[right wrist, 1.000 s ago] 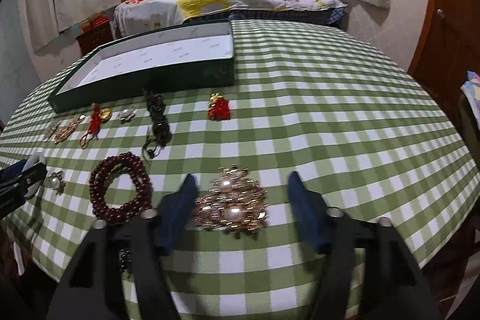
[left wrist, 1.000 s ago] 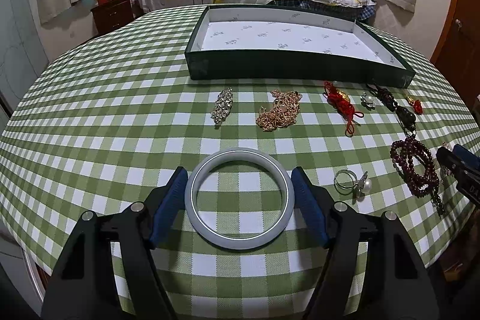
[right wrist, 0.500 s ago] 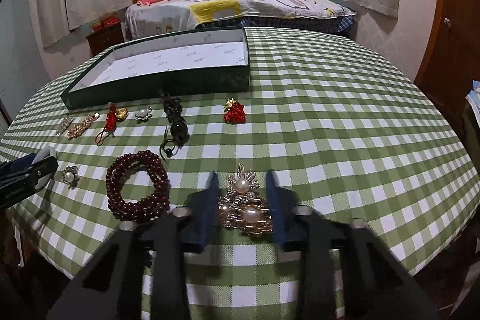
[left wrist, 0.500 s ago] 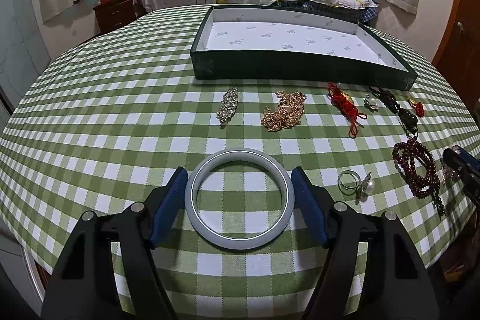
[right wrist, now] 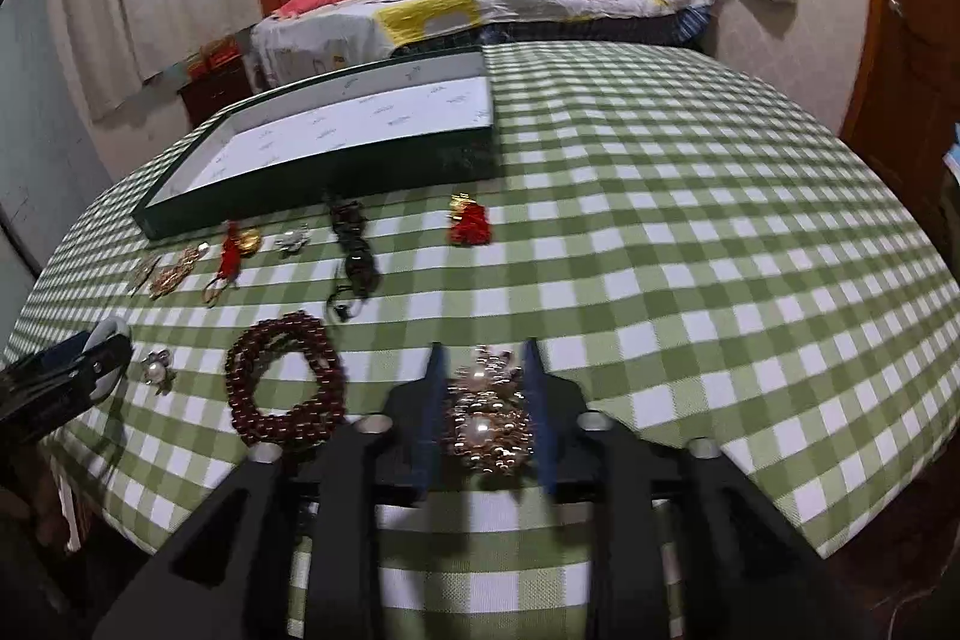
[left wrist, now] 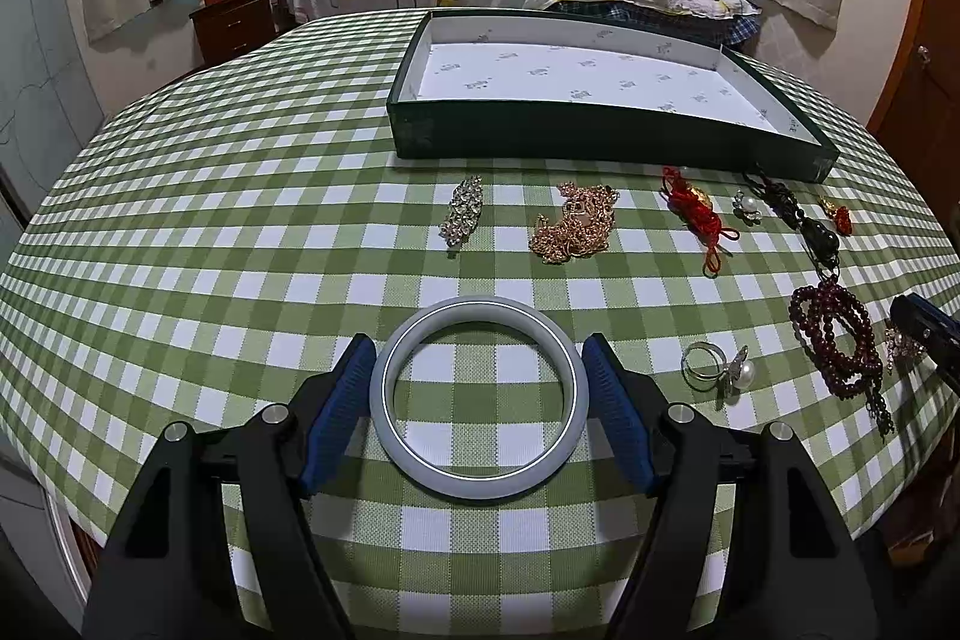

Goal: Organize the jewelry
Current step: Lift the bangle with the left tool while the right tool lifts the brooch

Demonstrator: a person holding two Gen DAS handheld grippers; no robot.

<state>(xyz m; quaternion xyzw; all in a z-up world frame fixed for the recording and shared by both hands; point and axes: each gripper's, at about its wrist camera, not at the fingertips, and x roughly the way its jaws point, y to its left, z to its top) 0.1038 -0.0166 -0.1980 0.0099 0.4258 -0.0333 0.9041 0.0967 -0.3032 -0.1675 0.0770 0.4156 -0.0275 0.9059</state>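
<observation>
A pale grey bangle [left wrist: 474, 487] lies flat on the green checked tablecloth, and my left gripper [left wrist: 477, 358] is shut on it, a blue pad against each side. In the right wrist view a gold brooch with pearls [right wrist: 483, 424] sits between the fingers of my right gripper [right wrist: 483, 358]. Those jaws are opening, the pads still against the brooch's sides. A dark green box [left wrist: 540, 130] with a white lining stands empty at the back. The picture from the right wrist is blurred.
Between the box and the grippers lie a silver brooch [left wrist: 462, 211], a gold chain [left wrist: 576, 223], a red knotted cord [left wrist: 696, 214], a black cord pendant [left wrist: 804, 220], dark red beads [left wrist: 834, 334], a pearl ring [left wrist: 717, 370] and a red charm [right wrist: 470, 223]. The table edge runs just below both grippers.
The right jaws went from wide apart around the brooch to close against its sides, and the brooch now sits deeper between the fingers. The left gripper and bangle kept still.
</observation>
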